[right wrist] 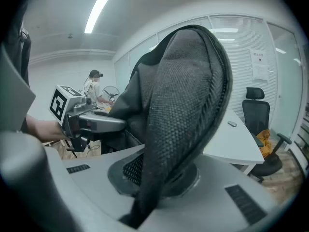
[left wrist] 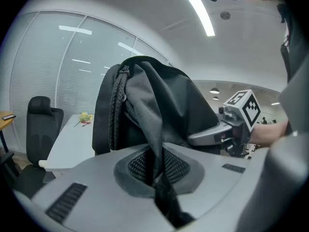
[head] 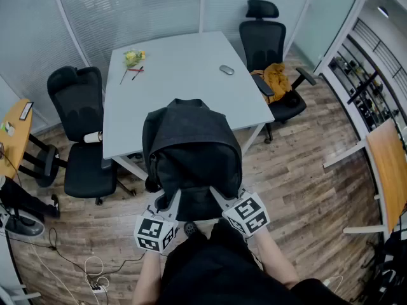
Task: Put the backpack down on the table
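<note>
The left gripper (left wrist: 157, 175) pinches a dark fold of the backpack (head: 191, 148), the right gripper (right wrist: 149, 178) its mesh strap (right wrist: 186, 95). It hangs just ahead of both, over the table (head: 184, 68)'s near edge; set short, it could tip off onto the floor (head: 305, 176).

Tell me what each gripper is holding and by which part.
Both hold the backpack: the left gripper is shut on a thin fabric strap, the right gripper on a padded mesh shoulder strap.
</note>
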A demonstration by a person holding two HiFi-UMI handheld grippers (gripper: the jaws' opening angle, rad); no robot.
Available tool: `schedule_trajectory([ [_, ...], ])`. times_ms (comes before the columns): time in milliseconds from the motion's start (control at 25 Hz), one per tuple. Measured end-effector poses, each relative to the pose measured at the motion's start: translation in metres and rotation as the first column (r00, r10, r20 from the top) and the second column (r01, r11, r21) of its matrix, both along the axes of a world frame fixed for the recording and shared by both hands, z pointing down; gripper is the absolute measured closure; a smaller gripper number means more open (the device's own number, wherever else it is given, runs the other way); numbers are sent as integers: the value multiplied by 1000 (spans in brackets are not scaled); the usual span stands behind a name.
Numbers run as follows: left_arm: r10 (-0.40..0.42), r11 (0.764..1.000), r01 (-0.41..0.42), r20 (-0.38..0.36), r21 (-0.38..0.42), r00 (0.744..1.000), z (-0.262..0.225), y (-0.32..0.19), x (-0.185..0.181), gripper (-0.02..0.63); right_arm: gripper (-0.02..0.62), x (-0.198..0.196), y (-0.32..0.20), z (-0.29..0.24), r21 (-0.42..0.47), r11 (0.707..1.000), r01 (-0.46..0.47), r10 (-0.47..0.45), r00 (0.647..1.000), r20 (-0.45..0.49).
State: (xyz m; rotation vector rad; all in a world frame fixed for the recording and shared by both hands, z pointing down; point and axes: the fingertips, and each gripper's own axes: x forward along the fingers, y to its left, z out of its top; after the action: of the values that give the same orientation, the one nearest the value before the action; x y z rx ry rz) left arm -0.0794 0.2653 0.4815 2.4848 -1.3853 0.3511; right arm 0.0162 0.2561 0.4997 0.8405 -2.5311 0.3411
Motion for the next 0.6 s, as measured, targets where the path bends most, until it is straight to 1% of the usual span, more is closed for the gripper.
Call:
schedule_trajectory([
  [600, 13, 1000, -13, -17, -4, 1000, 4, 2, -4, 588, 574, -4, 2, 1, -1, 1000, -1, 1, 1000, -18],
])
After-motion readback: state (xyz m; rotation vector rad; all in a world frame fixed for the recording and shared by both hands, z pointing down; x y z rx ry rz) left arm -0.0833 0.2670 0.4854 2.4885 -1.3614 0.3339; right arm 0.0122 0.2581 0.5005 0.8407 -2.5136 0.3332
